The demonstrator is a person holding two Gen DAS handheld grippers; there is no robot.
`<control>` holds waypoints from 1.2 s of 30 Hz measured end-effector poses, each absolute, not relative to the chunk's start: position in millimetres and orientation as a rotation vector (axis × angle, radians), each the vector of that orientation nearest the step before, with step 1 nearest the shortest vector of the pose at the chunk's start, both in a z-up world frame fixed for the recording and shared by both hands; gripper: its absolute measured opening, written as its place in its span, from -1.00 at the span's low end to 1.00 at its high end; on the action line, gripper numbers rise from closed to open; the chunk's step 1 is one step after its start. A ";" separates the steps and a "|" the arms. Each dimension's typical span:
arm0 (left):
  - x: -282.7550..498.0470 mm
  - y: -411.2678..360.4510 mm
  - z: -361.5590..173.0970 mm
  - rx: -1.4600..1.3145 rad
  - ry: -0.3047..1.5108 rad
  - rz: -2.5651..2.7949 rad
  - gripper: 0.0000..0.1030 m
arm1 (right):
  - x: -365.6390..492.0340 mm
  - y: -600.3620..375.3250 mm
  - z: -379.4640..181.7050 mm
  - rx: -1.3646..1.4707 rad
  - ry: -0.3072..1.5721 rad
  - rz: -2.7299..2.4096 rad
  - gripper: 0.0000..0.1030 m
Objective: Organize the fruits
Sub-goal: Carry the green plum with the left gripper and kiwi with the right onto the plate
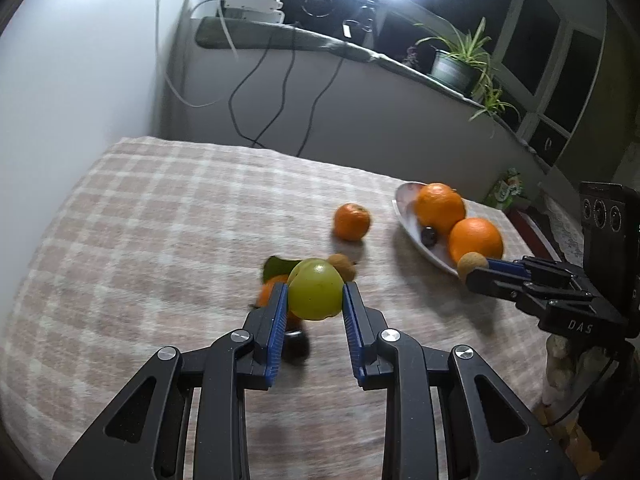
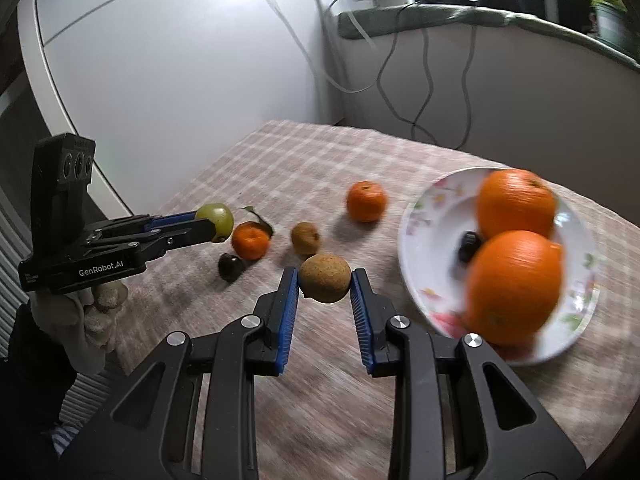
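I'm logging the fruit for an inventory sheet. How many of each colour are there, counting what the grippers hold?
Orange: 4, two large oranges on the plate, two small mandarins on the cloth.
Brown: 2, one in the right gripper, one on the cloth.
Green: 1, in the left gripper.
Dark: 2, one on the plate, one on the cloth.
Total: 9

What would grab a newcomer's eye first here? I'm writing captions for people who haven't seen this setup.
Probably the two big glossy oranges on the white floral plate at the right of the checked tablecloth. Next, the left hand-held gripper clamping a round green fruit, and the right hand-held gripper clamping a small brown round fruit.
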State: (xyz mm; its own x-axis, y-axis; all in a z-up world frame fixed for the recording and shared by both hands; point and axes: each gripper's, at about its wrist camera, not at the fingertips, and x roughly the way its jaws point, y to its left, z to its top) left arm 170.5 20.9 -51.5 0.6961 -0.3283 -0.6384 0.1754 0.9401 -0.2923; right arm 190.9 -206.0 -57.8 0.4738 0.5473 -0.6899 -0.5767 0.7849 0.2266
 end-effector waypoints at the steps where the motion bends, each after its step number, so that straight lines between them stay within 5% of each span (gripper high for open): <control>1: 171.3 17.4 -51.0 -0.214 0.751 -0.290 -0.50 | 189.9 -212.9 -55.5 -0.040 0.823 0.674 -0.46; 36: 229.6 -115.4 -46.4 -0.093 0.780 -0.474 -0.50 | 239.4 -340.9 -63.2 0.021 0.803 0.420 -0.46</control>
State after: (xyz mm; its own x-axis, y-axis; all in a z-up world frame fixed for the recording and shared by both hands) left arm 229.6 -115.4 -46.4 0.6118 -0.4437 -0.6548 0.3762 0.8914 -0.2526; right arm 239.4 -340.9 -63.2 0.6166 0.3725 -0.6936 -0.3567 0.9176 0.1757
